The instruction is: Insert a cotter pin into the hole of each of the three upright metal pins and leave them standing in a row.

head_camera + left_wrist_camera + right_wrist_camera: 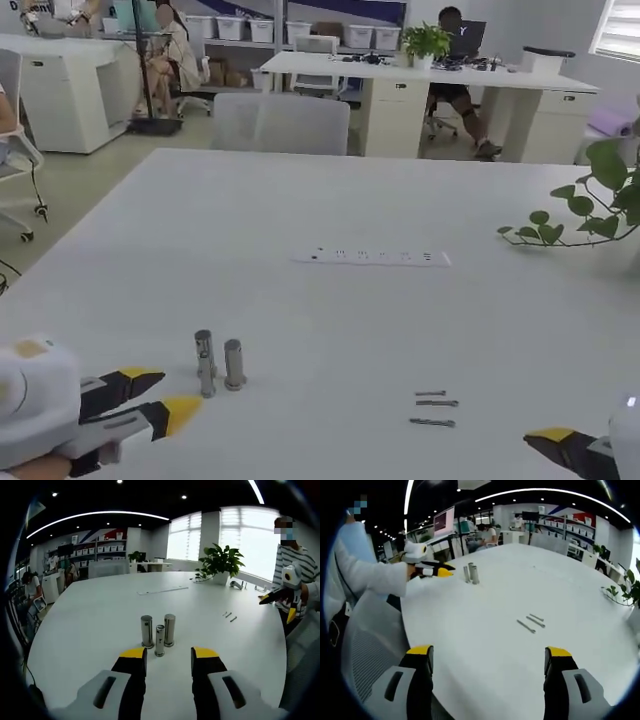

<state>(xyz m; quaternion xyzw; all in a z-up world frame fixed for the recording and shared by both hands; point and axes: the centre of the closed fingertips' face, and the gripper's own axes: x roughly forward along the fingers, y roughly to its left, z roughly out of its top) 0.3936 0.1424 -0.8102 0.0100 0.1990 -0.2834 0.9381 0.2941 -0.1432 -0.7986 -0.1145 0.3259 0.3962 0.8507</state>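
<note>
Three upright metal pins (pixel 220 364) stand in a tight cluster on the white table (pixel 330 200), near its front left. My left gripper (pixel 163 392) sits just left of them, open, yellow tips toward them. In the left gripper view the metal pins (pixel 160 632) stand a short way beyond the open left gripper (pixel 169 655). Three cotter pins (pixel 433 406) lie flat to the right. My right gripper (pixel 560 446) is at the lower right, beyond them. In the right gripper view the cotter pins (pixel 531 622) lie ahead of the wide-open right gripper (pixel 489 652), with the metal pins (pixel 471 573) and left gripper (pixel 434 571) farther off.
A white power strip (pixel 372 257) lies mid-table. A leafy plant (pixel 592 205) reaches in from the right edge. Grey chairs (pixel 282 122) stand at the table's far side. The table's front edge (pixel 427 630) runs close to the right gripper, over a mesh chair seat.
</note>
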